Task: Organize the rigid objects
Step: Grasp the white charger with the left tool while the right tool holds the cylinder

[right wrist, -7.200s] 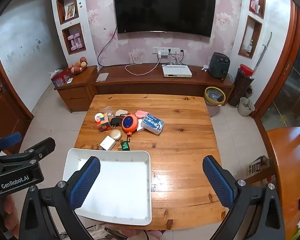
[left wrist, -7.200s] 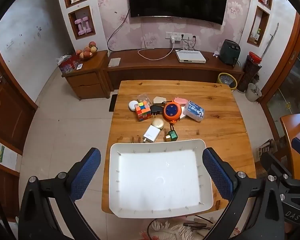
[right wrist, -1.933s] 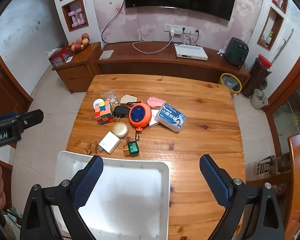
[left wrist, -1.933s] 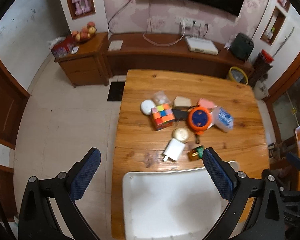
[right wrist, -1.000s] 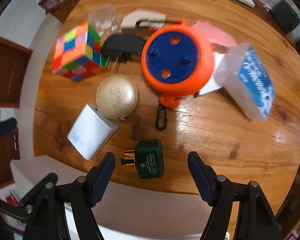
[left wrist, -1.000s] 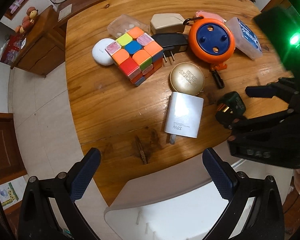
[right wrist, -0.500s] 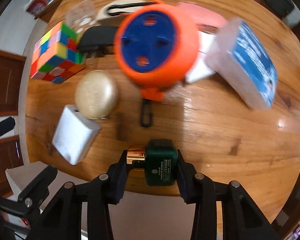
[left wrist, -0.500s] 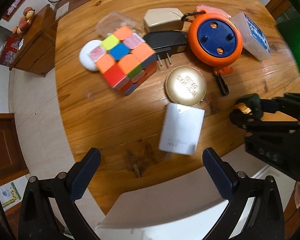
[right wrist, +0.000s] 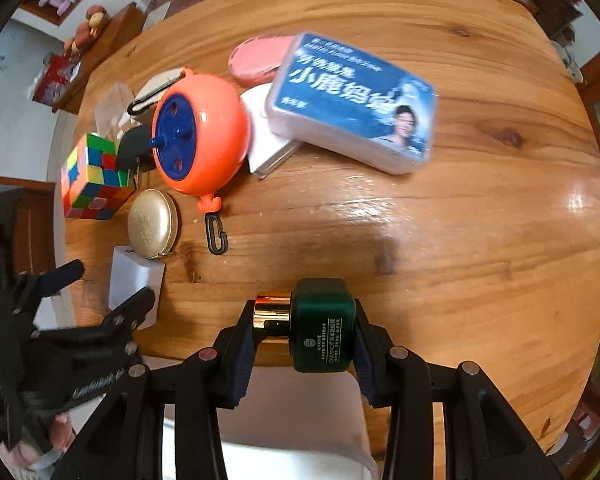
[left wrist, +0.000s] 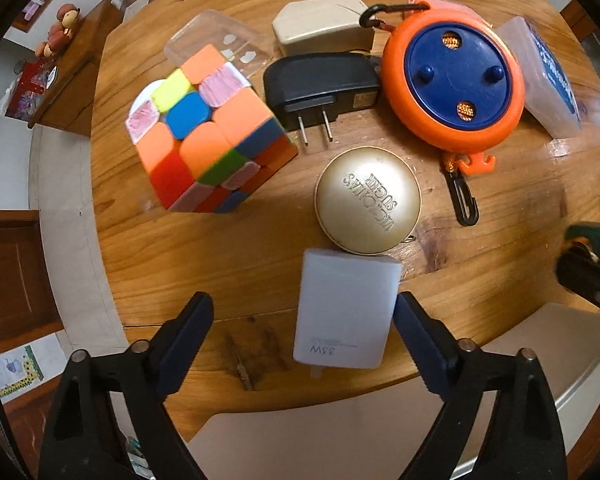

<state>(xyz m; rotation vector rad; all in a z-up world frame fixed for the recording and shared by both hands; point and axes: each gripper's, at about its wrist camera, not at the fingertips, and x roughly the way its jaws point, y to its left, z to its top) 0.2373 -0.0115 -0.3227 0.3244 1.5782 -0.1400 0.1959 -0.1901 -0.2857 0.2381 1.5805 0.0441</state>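
Observation:
My right gripper [right wrist: 300, 330] is shut on a small green bottle with a gold cap [right wrist: 320, 328], held just above the near table edge and the white tray [right wrist: 292, 412]. My left gripper [left wrist: 300, 324] is open around a white charger block [left wrist: 346, 314]; the right finger touches its side, the left finger stands apart. The charger also shows in the right wrist view [right wrist: 134, 280]. The white tray's rim lies below it [left wrist: 340, 436].
On the wooden table [left wrist: 148, 256] lie a colour cube [left wrist: 208, 128], a gold round tin [left wrist: 367, 200], a black plug adapter [left wrist: 320, 84], an orange and blue reel [left wrist: 454, 80], a blue-labelled box [right wrist: 352, 100], a pink case [right wrist: 256, 58] and a clear box [left wrist: 220, 40].
My right gripper has closed on the green bottle and lifted it slightly. My left gripper has dropped and narrowed around the white charger.

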